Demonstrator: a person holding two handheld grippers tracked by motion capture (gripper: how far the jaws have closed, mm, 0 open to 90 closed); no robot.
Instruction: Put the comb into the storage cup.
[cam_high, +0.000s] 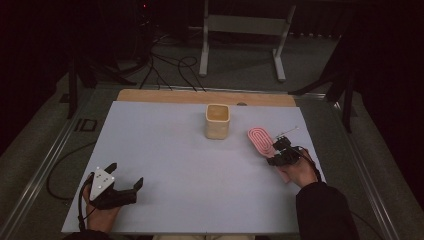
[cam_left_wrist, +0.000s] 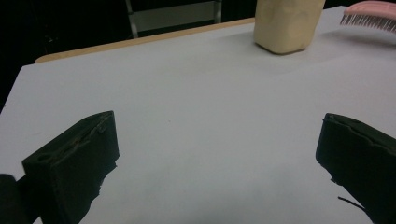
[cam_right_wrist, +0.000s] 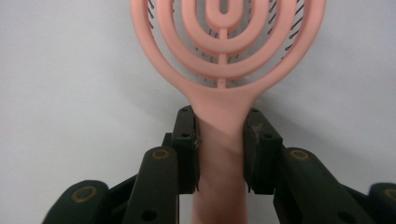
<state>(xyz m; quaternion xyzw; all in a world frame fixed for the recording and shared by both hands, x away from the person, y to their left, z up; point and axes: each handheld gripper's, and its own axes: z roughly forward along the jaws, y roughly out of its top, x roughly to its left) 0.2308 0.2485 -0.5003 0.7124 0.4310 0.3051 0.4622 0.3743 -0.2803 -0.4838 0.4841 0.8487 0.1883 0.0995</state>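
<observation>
Right gripper view has the action: the right gripper (cam_right_wrist: 222, 149) is clamped on the neck of the pink hairbrush (cam_right_wrist: 224, 56), both pads pressing the handle just below the vented head. In the high view the brush lies to the right of the beige cup (cam_high: 217, 121), near it but apart, on the white table sheet (cam_high: 165, 165). Over at the near left corner, well away from the cup, the left gripper (cam_high: 125, 175) rests with its jaws spread wide, nothing between them.

Trouble spots now. The grip sits on a smooth, tapering neck, so the head may swing or slide if the brush is lifted. And if it is carried toward the cup, that light cup could tip on a glancing knock from the head.

Hard to judge: whether the brush is resting on the sheet or just lifted. The handle's end is hidden under gripper and hand. The cup's inside is too dim to read.
</observation>
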